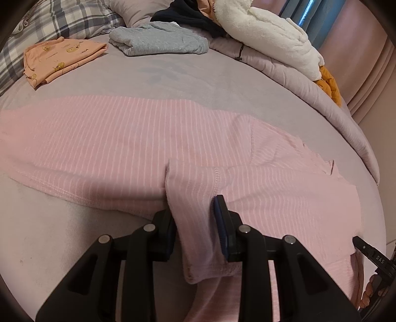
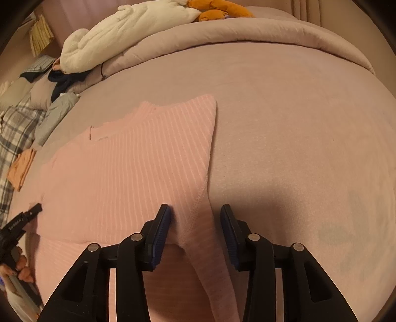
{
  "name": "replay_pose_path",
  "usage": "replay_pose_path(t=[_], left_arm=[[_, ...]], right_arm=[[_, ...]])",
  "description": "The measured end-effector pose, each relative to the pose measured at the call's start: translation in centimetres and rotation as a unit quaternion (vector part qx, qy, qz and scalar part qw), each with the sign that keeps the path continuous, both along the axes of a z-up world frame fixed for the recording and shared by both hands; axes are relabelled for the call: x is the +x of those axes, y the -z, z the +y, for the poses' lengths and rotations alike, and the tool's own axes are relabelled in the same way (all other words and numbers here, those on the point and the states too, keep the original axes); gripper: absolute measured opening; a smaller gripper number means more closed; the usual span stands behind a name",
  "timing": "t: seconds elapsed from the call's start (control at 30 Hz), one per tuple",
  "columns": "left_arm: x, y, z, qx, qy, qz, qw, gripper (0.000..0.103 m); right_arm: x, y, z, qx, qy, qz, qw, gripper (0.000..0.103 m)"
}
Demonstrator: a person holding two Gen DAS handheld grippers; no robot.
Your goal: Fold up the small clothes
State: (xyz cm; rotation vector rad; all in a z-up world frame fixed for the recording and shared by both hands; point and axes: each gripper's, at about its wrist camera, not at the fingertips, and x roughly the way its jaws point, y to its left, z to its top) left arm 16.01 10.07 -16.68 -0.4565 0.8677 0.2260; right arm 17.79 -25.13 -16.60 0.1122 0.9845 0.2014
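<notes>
Across the bed, from the biggest thing down:
Bed (image 1: pixel 185 74): covered by a mauve sheet that fills most of both views; a quilt of the same colour is rolled back along its far edge.
Quilt (image 2: pixel 247 37): bunched in a thick roll, with a white fleece garment (image 1: pixel 267 34) lying on it and an orange plush piece (image 2: pixel 217 10) just beyond the fleece.
Pink striped garment (image 1: pixel 111 138): the task's piece, spread flat on the sheet in front of both grippers, its hem running along the near side and a sleeve or flap folded across it on the right half.
Plaid pillow (image 1: pixel 49 22): at the head end, on the far left of the left wrist view.
Grey folded garment (image 1: pixel 158 39): resting on the sheet near the pillow, apart from the pink one.
Peach printed garment (image 1: pixel 57 59): folded, just beside the grey one and nearer the pillow.
Dark garment (image 1: pixel 188 17): crumpled between the grey piece and the white fleece.
Left gripper (image 1: pixel 193 218): fingers pinch a raised fold of the pink garment's near edge, the cloth pressed between the pads.
Right gripper (image 2: pixel 195 223): fingers spread, a ridge of the pink garment's edge standing between them, touching neither pad clearly.
Hand (image 2: pixel 23 267): the person's fingers wrap the left gripper's handle at the lower left of the right wrist view.
</notes>
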Motion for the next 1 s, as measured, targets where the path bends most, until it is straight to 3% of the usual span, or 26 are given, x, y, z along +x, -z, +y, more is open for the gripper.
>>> replay_pose_path(t=[0.3,0.4,0.53,0.73,0.87,1.0], left_arm=[[0.2,-0.1,0.2,-0.012,0.013,0.005,0.9998,0.030],[0.1,-0.4,0.1,-0.014,0.020,0.003,0.9997,0.035],[-1.4,-2.1,-0.5,-0.019,0.030,-0.023,0.9991,0.060],[-4.0,-6.0,0.2,0.009,-0.010,-0.065,0.9978,0.089],[-5.4,-8.1,0.8,0.015,-0.026,-0.080,0.9964,0.096],[-6.7,-9.3,1.0,0.027,-0.033,-0.096,0.9945,0.102]], right_arm=[[0.0,0.1,0.4,-0.028,-0.006,-0.013,0.999,0.049],[-0.2,0.1,0.4,-0.032,-0.004,-0.017,0.999,0.050],[-0.3,0.1,0.4,-0.037,-0.004,-0.019,0.999,0.051],[-0.7,-0.1,0.4,-0.030,0.002,-0.021,0.999,0.056],[-1.1,-0.9,0.1,-0.022,0.009,-0.017,1.000,0.065],[-2.4,-3.1,-0.1,-0.018,0.011,-0.056,0.998,0.077]])
